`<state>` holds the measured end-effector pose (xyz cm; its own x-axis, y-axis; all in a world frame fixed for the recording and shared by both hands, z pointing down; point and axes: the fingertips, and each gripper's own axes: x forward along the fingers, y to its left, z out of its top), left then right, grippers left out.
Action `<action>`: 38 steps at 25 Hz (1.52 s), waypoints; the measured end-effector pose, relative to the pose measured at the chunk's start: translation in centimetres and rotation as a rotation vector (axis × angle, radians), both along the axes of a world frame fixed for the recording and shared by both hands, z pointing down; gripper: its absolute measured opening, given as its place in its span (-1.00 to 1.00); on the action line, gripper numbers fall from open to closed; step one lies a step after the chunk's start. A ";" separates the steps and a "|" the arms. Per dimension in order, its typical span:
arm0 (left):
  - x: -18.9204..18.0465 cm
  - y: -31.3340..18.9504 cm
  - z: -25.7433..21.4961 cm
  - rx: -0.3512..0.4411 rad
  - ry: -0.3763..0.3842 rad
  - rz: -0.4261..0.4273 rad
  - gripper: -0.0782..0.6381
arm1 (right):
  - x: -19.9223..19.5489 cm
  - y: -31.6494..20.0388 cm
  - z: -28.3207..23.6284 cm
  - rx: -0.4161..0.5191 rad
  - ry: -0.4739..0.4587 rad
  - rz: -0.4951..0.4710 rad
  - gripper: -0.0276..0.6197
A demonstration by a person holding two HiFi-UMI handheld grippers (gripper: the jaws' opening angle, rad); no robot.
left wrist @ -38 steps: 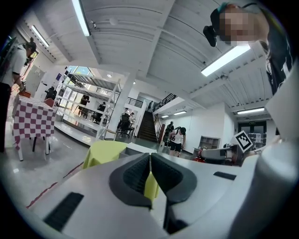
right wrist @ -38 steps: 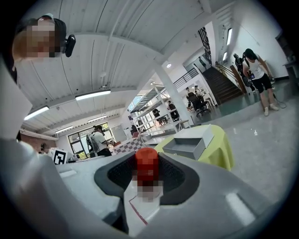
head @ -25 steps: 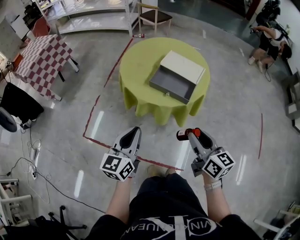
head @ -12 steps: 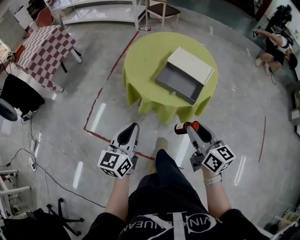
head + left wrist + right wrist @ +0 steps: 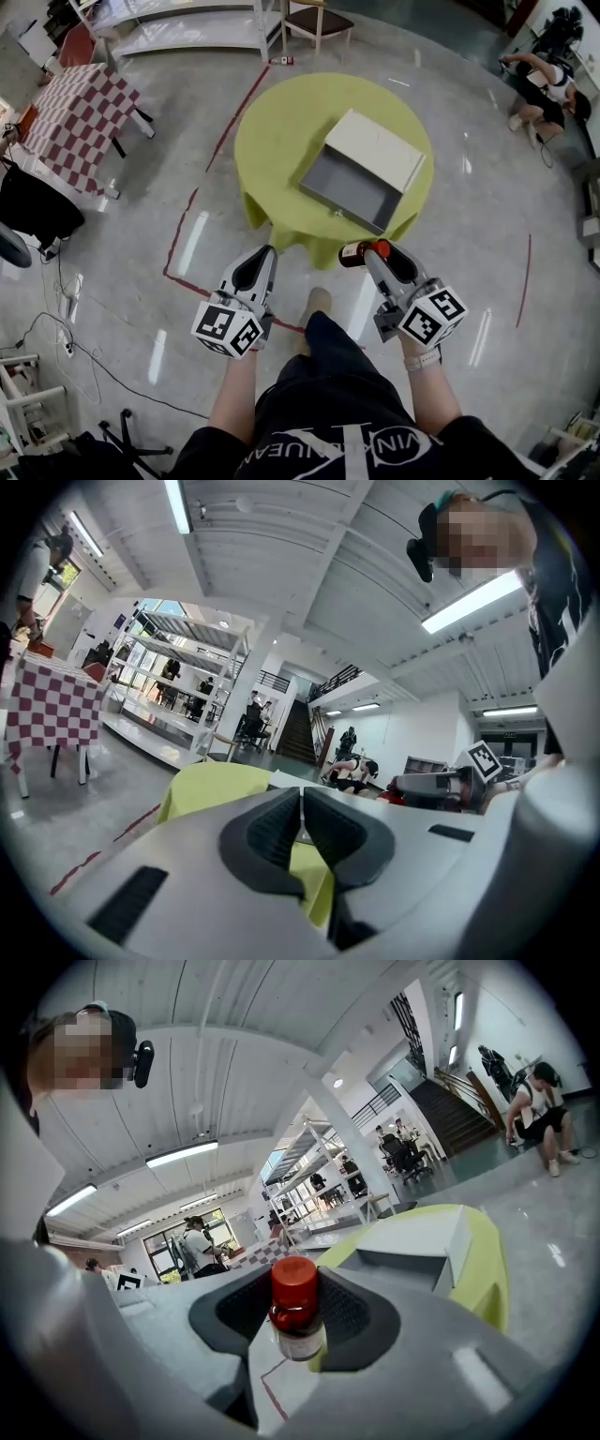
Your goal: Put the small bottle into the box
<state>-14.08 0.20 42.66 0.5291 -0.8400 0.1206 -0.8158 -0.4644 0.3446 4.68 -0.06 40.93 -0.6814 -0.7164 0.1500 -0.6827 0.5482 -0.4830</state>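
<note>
A small brown bottle [image 5: 354, 252] with a red cap [image 5: 293, 1282] sits crosswise between the jaws of my right gripper [image 5: 378, 253], which is shut on it, just short of the table's near edge. The open grey box [image 5: 349, 188] with its white lid [image 5: 380, 148] thrown back lies on the round table under a yellow-green cloth [image 5: 272, 131]; the right gripper view shows the box [image 5: 405, 1258] ahead. My left gripper [image 5: 256, 267] is held over the floor left of the right one, its jaws shut with nothing between them [image 5: 301, 825].
Red tape lines [image 5: 187, 217] mark the shiny floor by the table. A checkered table [image 5: 75, 113] stands at the far left, metal shelving [image 5: 178, 23] and a chair [image 5: 319, 17] at the back. A person [image 5: 544, 80] crouches at the far right. Cables [image 5: 66, 309] lie at the left.
The person has stepped toward the table, which now lies closer in view. Both grippers have come forward with it, the right one still holding the bottle, now near the cloth's edge.
</note>
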 end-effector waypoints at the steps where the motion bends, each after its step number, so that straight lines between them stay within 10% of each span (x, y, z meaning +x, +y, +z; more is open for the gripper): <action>1: 0.3 -0.7 0.1 0.000 0.002 0.008 -0.74 | 0.2 -0.6 0.0 -0.003 0.001 0.003 -0.46; 38: 6.6 -13.5 4.9 -0.113 -0.007 0.164 -0.74 | 3.5 -13.7 4.0 -0.099 -0.023 0.035 -0.46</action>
<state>-7.47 -13.27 47.52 0.6569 -0.7232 0.2135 -0.7348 -0.5503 0.3966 8.13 -13.76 44.90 -0.6600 -0.7224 0.2061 -0.6890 0.4727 -0.5495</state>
